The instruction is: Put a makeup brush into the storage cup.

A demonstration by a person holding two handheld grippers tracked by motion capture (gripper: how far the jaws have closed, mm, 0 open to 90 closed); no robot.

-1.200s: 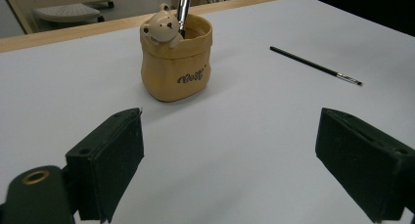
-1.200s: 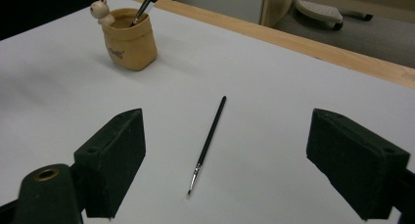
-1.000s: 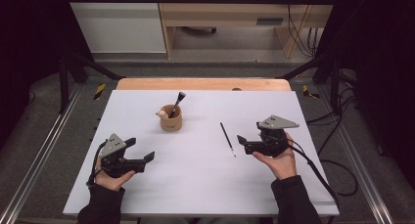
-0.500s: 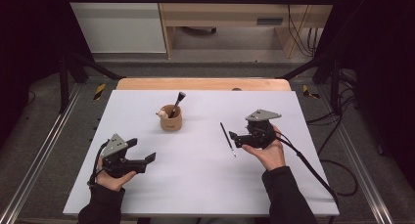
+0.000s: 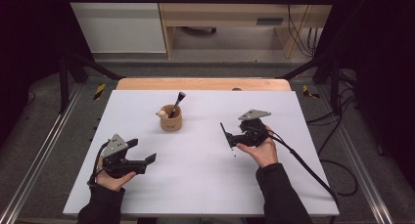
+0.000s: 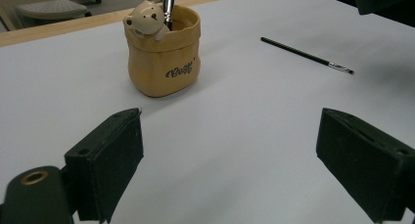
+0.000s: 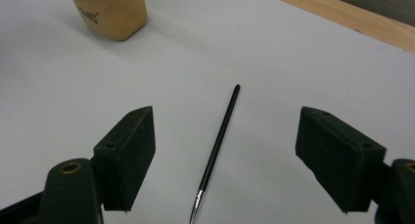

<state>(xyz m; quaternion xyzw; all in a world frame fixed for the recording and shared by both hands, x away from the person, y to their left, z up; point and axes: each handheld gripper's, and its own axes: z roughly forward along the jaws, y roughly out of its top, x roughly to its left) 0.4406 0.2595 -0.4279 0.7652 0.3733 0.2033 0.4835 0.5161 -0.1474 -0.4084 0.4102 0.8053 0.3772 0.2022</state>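
Right gripper view: fingers [image 7: 125, 158] apart and just closing, astride the thin brush [image 7: 217, 146] lying on the table [image 7: 293, 62]. Next, lower and clamp it

left gripper [image 5: 149, 159] rests low with jaws wide apart; right gripper [image 5: 228, 138] angled down, jaws just closing slightly, gripping nothing

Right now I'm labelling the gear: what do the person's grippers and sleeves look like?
Both the left gripper and the right gripper are black, each with two blocky black jaws and a grey three-cornered plate on top. A black cable trails from the right one. The sleeves are dark.
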